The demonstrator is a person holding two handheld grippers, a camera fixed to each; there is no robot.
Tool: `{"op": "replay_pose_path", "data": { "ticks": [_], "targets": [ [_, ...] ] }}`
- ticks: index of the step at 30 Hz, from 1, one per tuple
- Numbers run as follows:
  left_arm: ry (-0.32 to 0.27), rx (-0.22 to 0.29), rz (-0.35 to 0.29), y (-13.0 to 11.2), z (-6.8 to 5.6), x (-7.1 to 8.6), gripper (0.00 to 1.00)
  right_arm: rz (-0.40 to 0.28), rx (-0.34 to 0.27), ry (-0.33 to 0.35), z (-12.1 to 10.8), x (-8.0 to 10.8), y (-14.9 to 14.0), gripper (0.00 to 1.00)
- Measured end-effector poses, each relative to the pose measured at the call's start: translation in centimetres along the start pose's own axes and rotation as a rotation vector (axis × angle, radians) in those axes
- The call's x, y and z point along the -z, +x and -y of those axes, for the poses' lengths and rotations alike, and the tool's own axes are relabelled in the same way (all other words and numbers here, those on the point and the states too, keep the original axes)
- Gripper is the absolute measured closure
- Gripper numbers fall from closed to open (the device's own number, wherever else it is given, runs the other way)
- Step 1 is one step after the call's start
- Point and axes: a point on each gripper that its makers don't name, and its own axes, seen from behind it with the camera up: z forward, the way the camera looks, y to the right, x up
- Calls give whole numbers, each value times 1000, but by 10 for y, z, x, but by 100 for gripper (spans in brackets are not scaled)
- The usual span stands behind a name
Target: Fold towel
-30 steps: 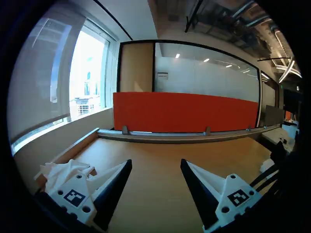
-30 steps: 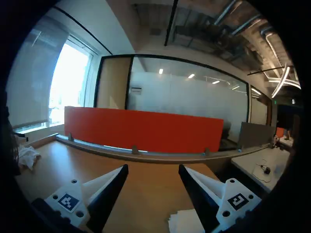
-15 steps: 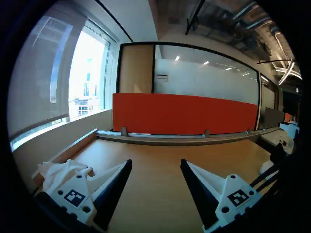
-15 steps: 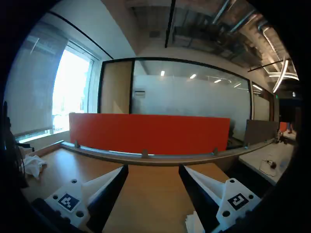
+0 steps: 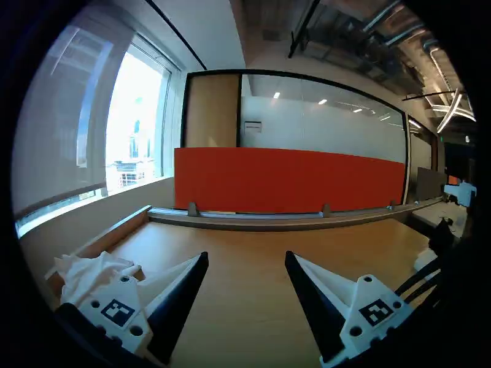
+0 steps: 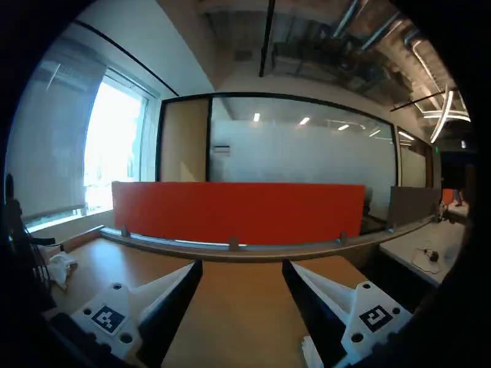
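A crumpled white towel [image 5: 89,276] lies on the wooden desk [image 5: 245,257] at its left edge, partly behind my left gripper's left finger. My left gripper [image 5: 245,260] is open above the desk with nothing between its fingers. In the right gripper view the same crumpled towel [image 6: 61,267] shows small at the far left. A white cloth edge [image 6: 310,352] peeks out at the bottom beside the right finger. My right gripper [image 6: 242,268] is open and holds nothing.
An orange divider panel [image 5: 288,181] stands along the desk's far edge on a metal rail [image 5: 258,213]. A window [image 5: 132,147] is on the left, a glass wall [image 6: 301,153] behind. Another desk [image 6: 429,257] with small items stands to the right.
Both views drift slightly. In the right gripper view the white cloth at the bottom has slid lower and mostly out of sight, and the crumpled towel sits a little further in.
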Motion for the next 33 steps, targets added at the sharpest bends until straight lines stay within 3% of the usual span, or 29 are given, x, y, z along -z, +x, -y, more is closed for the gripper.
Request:
{"op": "replay_pose_path", "data": {
  "ticks": [12,26,33],
  "targets": [
    [1,2,-61,-31,-2,-10,8,-15,12,-18,-11,4,-9,0],
    [6,-3,-100,-79,26,-14,8,-18,7,-51,-19,3,-45,0],
    [5,11,-119,-95,36,-18,8,-17,37,-55,-16,1,-60,0]
  ]
}}
